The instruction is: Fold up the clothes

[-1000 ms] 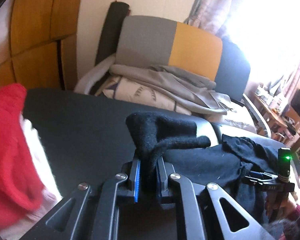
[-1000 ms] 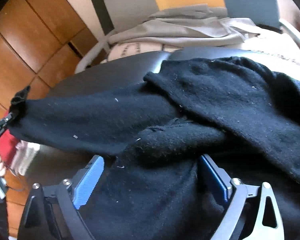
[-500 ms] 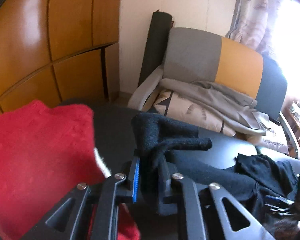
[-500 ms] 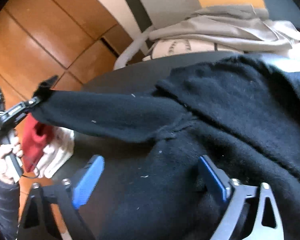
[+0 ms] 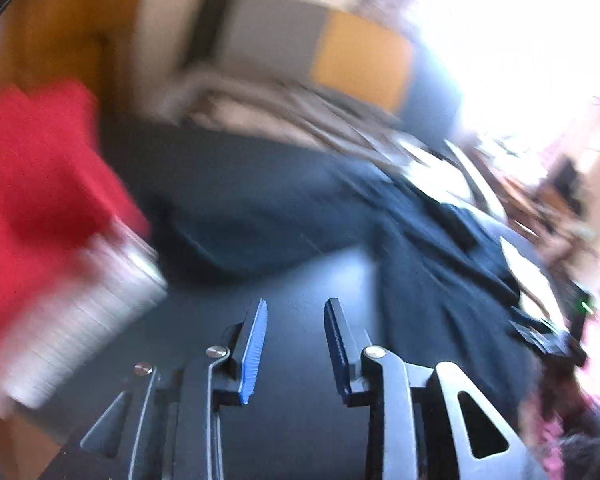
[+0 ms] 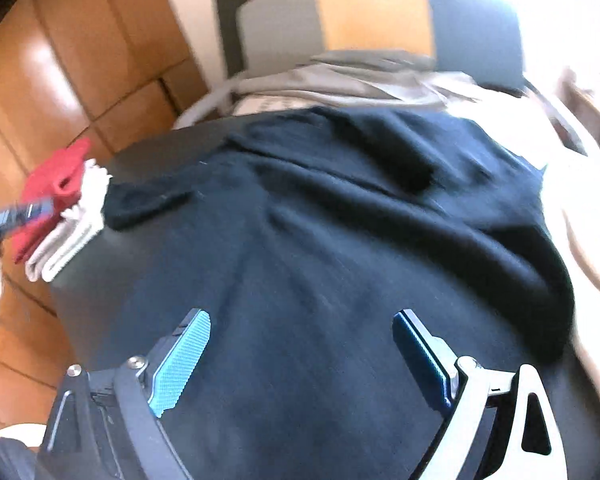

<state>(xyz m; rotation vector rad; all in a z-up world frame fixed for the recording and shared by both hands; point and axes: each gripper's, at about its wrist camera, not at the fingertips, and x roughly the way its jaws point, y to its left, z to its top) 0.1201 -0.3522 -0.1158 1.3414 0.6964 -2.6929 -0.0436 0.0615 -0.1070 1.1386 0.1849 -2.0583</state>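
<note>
While its jaws are opening with nothing between them, the left gripper (image 5: 294,344) hangs over the bare dark table (image 5: 300,400). Spread wide and empty, the right gripper (image 6: 300,360) sits over the black sweater (image 6: 340,220), which lies across the table with one sleeve (image 6: 148,204) reaching toward a folded red and white pile (image 6: 60,208) at the edge.
</note>
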